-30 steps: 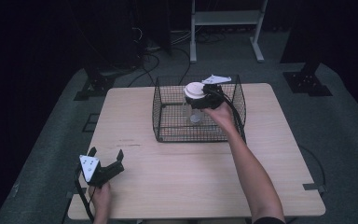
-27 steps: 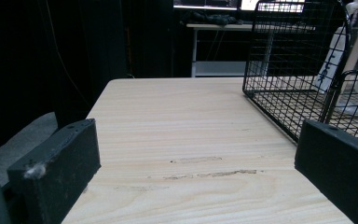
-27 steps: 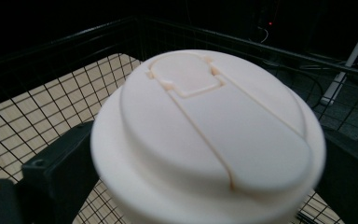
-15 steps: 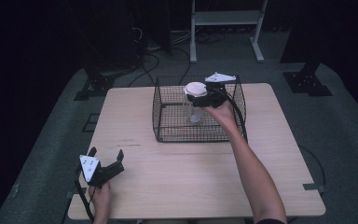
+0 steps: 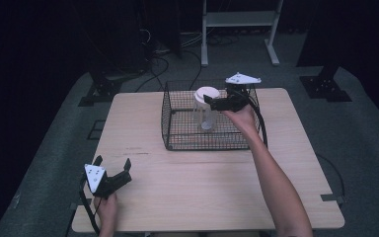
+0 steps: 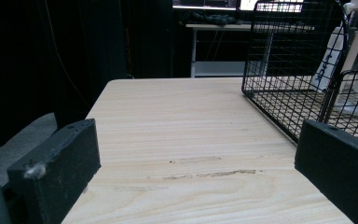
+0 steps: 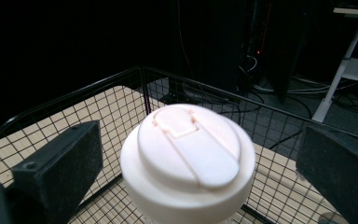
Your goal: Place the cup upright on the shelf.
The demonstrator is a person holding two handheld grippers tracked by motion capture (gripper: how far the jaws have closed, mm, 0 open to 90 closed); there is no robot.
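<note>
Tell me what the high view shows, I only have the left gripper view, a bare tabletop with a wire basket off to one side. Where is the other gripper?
Observer: The right gripper is held over the wire basket, at the white lid of a clear jar standing inside it.
Operator: Is it gripping the lid?
Observer: No. In the right gripper view its jaws stand open on either side of the lid, with gaps showing.
Operator: And mine?
Observer: The left gripper sits open near the table's front left corner, far from the basket.
</note>
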